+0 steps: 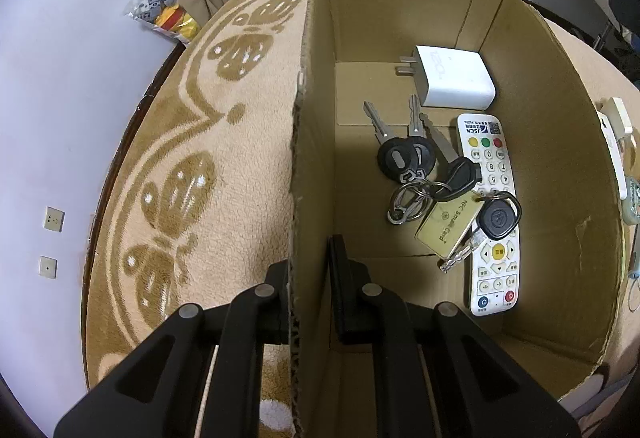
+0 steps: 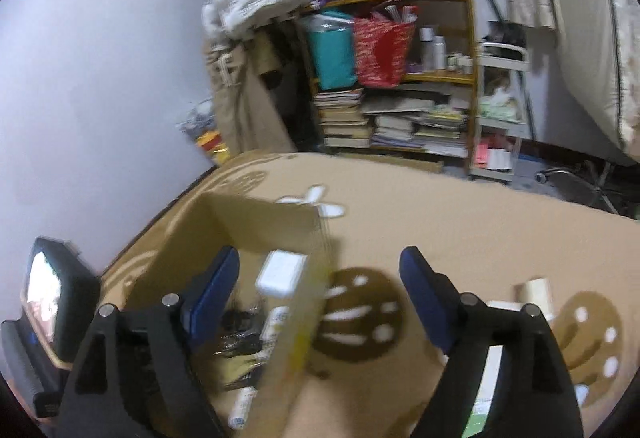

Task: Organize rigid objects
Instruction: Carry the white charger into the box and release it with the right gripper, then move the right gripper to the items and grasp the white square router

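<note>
Cardboard box (image 1: 540, 165) stood open-topped on butterfly-patterned blanket (image 1: 224, 165); white charger (image 1: 454, 77), key bunch (image 1: 424, 165), white remote (image 1: 494, 213) lain on box floor. Left tool (image 1: 310, 278) clamped on box's left wall. Right tool (image 2: 320, 278) spread wide, nothing held, above box's right wall.

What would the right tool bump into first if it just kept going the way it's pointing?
Probably the right wall of the cardboard box, which stands between the open right tool's fingers, a little left of midway. Past that rim lies only the patterned blanket. The picture is blurred, so depth is uncertain.
</note>
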